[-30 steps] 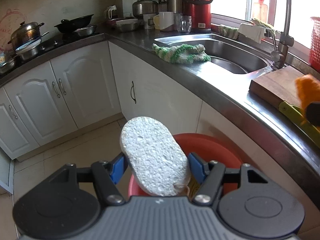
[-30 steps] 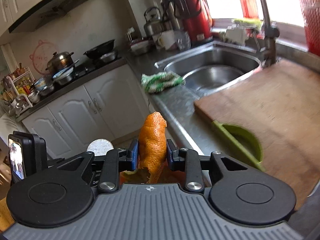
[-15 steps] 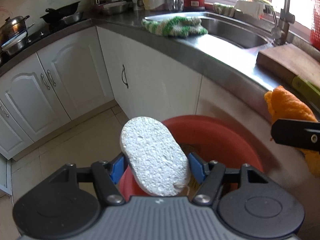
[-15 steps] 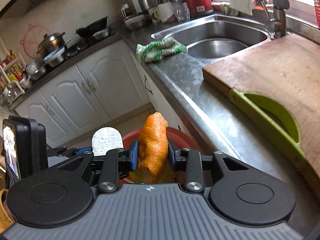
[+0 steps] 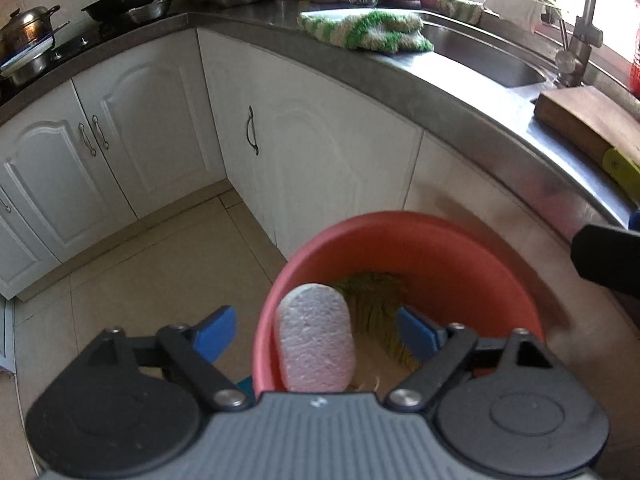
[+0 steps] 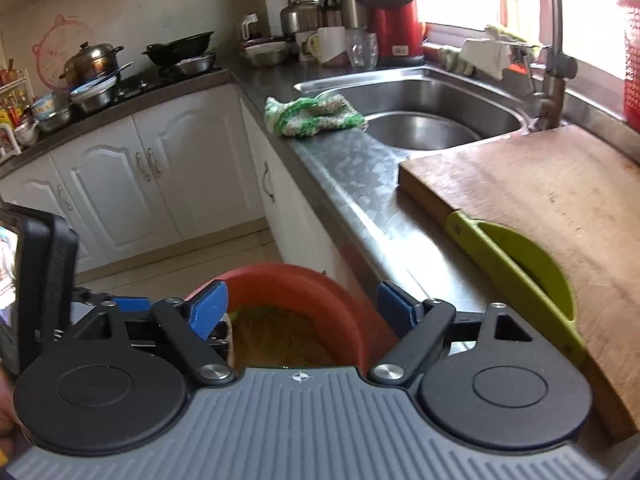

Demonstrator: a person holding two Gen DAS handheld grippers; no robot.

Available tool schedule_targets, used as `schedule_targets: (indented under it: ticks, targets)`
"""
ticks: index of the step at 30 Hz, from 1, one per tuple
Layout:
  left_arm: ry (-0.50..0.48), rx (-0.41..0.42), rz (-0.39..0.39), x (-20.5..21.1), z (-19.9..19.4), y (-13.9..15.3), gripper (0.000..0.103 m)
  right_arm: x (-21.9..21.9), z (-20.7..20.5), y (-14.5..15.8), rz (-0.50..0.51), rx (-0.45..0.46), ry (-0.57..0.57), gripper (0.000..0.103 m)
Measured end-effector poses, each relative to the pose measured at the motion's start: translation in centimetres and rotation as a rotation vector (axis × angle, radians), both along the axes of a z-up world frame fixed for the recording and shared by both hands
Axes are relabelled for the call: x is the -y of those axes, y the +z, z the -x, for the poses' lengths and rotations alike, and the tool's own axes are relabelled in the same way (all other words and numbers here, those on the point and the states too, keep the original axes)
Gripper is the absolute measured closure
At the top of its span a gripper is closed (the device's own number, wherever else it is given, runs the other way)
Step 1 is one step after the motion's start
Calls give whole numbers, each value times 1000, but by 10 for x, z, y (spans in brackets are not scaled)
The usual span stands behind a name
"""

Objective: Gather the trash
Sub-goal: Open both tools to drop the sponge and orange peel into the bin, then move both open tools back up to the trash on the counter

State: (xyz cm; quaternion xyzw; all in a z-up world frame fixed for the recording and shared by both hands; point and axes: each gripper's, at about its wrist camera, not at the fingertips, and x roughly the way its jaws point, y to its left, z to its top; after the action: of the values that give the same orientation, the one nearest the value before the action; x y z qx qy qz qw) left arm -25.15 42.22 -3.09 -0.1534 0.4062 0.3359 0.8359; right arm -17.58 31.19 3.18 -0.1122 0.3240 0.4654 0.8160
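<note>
Opening over the round red plastic bin (image 5: 460, 264), the left gripper (image 5: 316, 330) is releasing the white oval sponge (image 5: 316, 340), the right gripper (image 6: 302, 306) is spreading empty, nothing left to collect in view.

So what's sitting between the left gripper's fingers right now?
The white sponge sits between the left gripper, loose, touching neither pad as the jaws open. It hangs over the red bucket. The left wrist view shows this.
</note>
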Motion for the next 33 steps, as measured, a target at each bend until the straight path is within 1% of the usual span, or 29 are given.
schedule_targets:
  ticks: [8,18,20,21,28,33]
  targets:
    - [-2,11,-17,4,4,11,10,18,-11,5,-37,2,-47,0]
    - [-23,-10,-24,18,4,18,9,46,-15,12,-83,0,-115,0]
    - [-30,-11,-30,23,4,21,6,51,-17,12,-88,-2,-129,0]
    - [-35,-8,-33,25,4,22,5,54,-18,13,-89,-2,-136,0]
    - [-61,27,-35,41,3,31,2,75,-23,16,-114,-14,-188,0]
    - [-83,33,-32,53,4,36,1,94,-24,19,-133,5,-223,0]
